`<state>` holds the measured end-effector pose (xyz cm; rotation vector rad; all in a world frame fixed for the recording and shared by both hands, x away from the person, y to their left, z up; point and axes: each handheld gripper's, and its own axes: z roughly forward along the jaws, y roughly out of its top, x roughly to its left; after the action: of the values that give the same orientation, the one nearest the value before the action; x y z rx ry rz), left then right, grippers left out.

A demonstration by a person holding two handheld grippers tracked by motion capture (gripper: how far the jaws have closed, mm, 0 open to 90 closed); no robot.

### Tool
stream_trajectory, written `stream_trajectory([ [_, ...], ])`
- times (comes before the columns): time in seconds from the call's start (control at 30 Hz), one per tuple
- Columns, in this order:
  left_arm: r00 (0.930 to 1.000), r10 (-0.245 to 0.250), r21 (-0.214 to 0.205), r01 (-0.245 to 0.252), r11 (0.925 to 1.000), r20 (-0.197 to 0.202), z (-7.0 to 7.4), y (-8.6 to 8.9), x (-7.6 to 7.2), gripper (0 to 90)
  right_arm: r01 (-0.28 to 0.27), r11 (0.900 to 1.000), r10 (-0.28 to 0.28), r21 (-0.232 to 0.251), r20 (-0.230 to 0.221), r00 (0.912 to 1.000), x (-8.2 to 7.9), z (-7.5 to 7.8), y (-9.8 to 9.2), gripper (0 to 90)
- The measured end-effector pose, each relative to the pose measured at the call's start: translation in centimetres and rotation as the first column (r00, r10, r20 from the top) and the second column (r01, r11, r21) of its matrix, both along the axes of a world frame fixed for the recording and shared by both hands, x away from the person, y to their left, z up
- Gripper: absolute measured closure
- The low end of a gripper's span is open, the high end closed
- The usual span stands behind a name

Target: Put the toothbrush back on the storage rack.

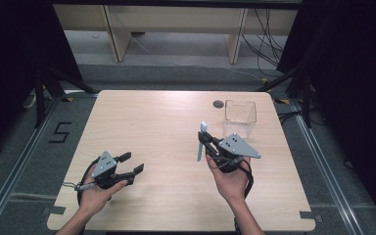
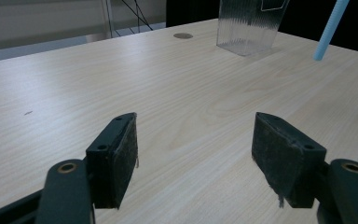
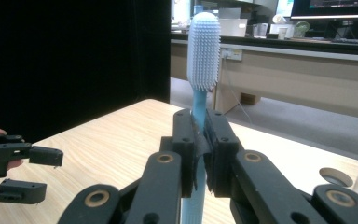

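A light-blue toothbrush (image 3: 200, 107) is held upright — bristles up — clamped in the right gripper (image 1: 206, 143), raised above the table (image 1: 166, 127) near a clear box (image 1: 240, 117). The left gripper (image 1: 131, 164) is held low at the left, jaws wide apart and empty — seemingly just above the wood.

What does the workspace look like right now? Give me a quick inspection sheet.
Surface: light wooden table, with a round grommet hole near the far edge.
Job's things: blue toothbrush, upright with bristle head on top; clear plastic container, standing at the far right, nothing seen inside.
Clutter: nothing seen.
Grippers: right gripper shut on the toothbrush handle; left gripper open, nothing between the jaws, low over the table.
Cables: black cable looping from the left gripper; loose cables on the floor beyond the table.
Surroundings: dark curtains on both sides, a wooden bench behind, floor marking "5".
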<state>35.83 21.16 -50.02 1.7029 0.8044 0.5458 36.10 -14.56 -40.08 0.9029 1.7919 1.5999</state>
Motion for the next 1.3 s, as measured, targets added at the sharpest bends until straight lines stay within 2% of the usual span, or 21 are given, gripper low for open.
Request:
stream_trajectory([
  [0.07,0.9999,0.01,0.011,-0.01,0.9999,-0.001,-0.3,0.2,-0.1,30.7,0.0,1.0,0.0,-0.009,-0.008,1.0,0.0,0.0,-0.1,84.4],
  [0.1,0.9999,0.013,-0.009,-0.013,0.9999,0.005,-0.6,0.2,-0.1,30.5,0.007,0.9997,-0.007,-0.023,0.006,1.0,0.1,0.1,-0.3,84.4],
  [0.13,0.9998,0.018,-0.003,-0.018,0.9998,0.007,-0.7,0.3,-0.1,29.8,0.01,0.9999,-0.01,-0.01,-0.015,0.9998,0.0,0.1,-0.3,84.4],
  [0.2,0.9996,0.027,-0.002,-0.027,0.9996,0.012,-1.0,0.4,-0.2,29.1,0.021,0.9995,-0.021,-0.024,0.017,0.9996,0.2,0.1,-0.5,84.4],
  [0.27,0.9995,0.026,-0.022,-0.025,0.9994,0.021,-1.3,0.4,-0.2,28.7,0.017,0.9997,-0.017,-0.017,-0.003,0.9998,0.2,0.2,-0.6,84.4],
  [0.3,0.9992,0.029,-0.003,-0.029,0.9996,0.026,-1.4,0.5,-0.3,28.5,0.018,0.9997,-0.018,-0.017,-0.005,0.9998,0.2,0.2,-0.7,84.4],
  [0.4,0.999,0.028,-0.015,-0.027,0.9995,0.034,-1.8,0.4,-0.3,28.0,0.02,0.9996,-0.02,-0.02,0.001,0.9998,0.3,0.2,-0.9,84.4],
  [0.43,0.9989,0.03,0.009,-0.031,0.9995,0.036,-1.8,0.5,-0.3,27.9,0.029,0.9993,-0.029,-0.023,-0.006,0.9996,0.2,0.2,-0.9,84.4],
  [0.47,0.9989,0.031,-0.008,-0.03,0.9995,0.035,-2.0,0.4,-0.3,27.7,0.036,0.9989,-0.036,-0.031,0.005,0.9993,0.2,0.2,-1.1,84.4],
  [0.5,0.9988,0.033,0.018,-0.033,0.9993,0.037,-2.0,0.5,-0.3,27.7,0.021,0.9997,-0.021,-0.013,-0.003,0.9998,0.3,0.2,-1.0,84.4],
  [0.53,0.999,0.032,0.002,-0.032,0.9995,0.031,-2.2,0.3,-0.3,27.6,0.045,0.9988,-0.045,-0.02,-0.001,0.999,0.2,0.2,-1.2,84.4],
  [0.67,0.9983,0.036,0.016,-0.037,0.9992,0.046,-2.1,0.4,-0.3,27.2,0.045,0.9988,-0.045,-0.021,-0.013,0.9989,0.3,0.3,-1.4,84.4],
  [0.7,0.9977,0.038,0.019,-0.039,0.999,0.056,-2.1,0.5,-0.3,27.1,0.058,0.9976,-0.058,-0.036,0.023,0.9981,0.4,0.3,-1.6,84.4],
  [0.73,0.9973,0.04,0.018,-0.041,0.999,0.061,-2.2,0.5,-0.3,27.1,0.051,0.9985,-0.051,-0.019,-0.005,0.9987,0.3,0.3,-1.5,84.4],
  [0.8,0.9973,0.041,0.025,-0.043,0.9988,0.061,-2.1,0.5,-0.4,27.2,0.052,0.9983,-0.052,-0.024,-0.001,0.9986,0.4,0.4,-1.7,84.4],
  [1.0,0.9968,0.046,0.017,-0.047,0.9988,0.065,-2.1,0.6,-0.4,27.9,0.073,0.9969,-0.073,-0.029,0.004,0.9973,0.6,0.3,-2.0,84.4],
  [1.03,0.9968,0.048,-0.009,-0.047,0.9988,0.064,-2.3,0.4,-0.4,28.5,0.072,0.997,-0.072,-0.028,0.006,0.9974,0.8,0.3,-2.1,84.4],
  [1.1,0.9965,0.046,-0.008,-0.045,0.9989,0.07,-2.3,0.4,-0.4,28.6,0.081,0.9958,-0.081,-0.041,0.014,0.9966,0.8,0.3,-2.2,84.4],
  [1.13,0.9964,0.044,-0.004,-0.044,0.999,0.073,-2.3,0.4,-0.5,28.7,0.073,0.9971,-0.073,-0.02,-0.006,0.9973,0.9,0.2,-2.1,84.4],
  [1.2,0.9963,0.046,-0.005,-0.046,0.9989,0.072,-2.3,0.4,-0.5,28.8,0.093,0.9946,-0.092,-0.046,0.015,0.9956,1.1,0.3,-2.4,84.4],
  [1.3,0.996,0.053,-0.012,-0.052,0.9986,0.072,-2.3,0.5,-0.4,28.7,0.092,0.9954,-0.091,-0.028,0.014,0.9957,1.4,0.4,-2.6,84.4],
])
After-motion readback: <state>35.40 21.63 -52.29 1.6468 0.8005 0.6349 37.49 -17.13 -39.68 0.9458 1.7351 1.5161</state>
